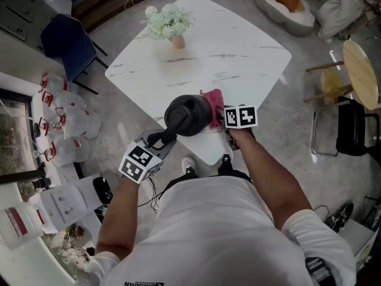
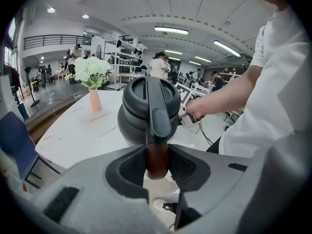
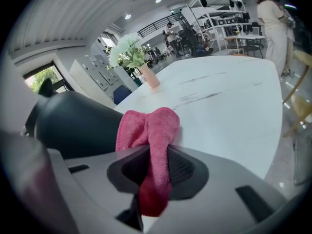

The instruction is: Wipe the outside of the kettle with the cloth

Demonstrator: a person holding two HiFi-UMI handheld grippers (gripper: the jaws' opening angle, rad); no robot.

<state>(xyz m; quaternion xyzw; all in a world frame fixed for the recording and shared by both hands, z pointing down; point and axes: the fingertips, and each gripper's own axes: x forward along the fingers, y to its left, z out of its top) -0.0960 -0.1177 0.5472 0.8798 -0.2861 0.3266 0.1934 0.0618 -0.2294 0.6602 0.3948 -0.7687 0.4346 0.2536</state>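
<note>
A dark grey kettle (image 1: 187, 115) stands near the front corner of the white marble table (image 1: 238, 52). My left gripper (image 1: 162, 139) is shut on the kettle's handle (image 2: 157, 130), whose brown lower end sits between the pads. In the left gripper view the kettle (image 2: 141, 106) rises just ahead of the jaws. My right gripper (image 1: 218, 119) is shut on a pink cloth (image 3: 155, 135), which bunches out of the jaws against the kettle's side (image 3: 78, 126). In the head view the pink cloth (image 1: 212, 100) lies at the kettle's right.
A pink vase with white flowers (image 1: 171, 25) stands at the table's far side. A blue chair (image 1: 68, 43) is at the left; water jugs (image 1: 74, 124) sit on the floor. A black chair (image 1: 351, 127) and a wooden stool (image 1: 357, 70) stand at the right.
</note>
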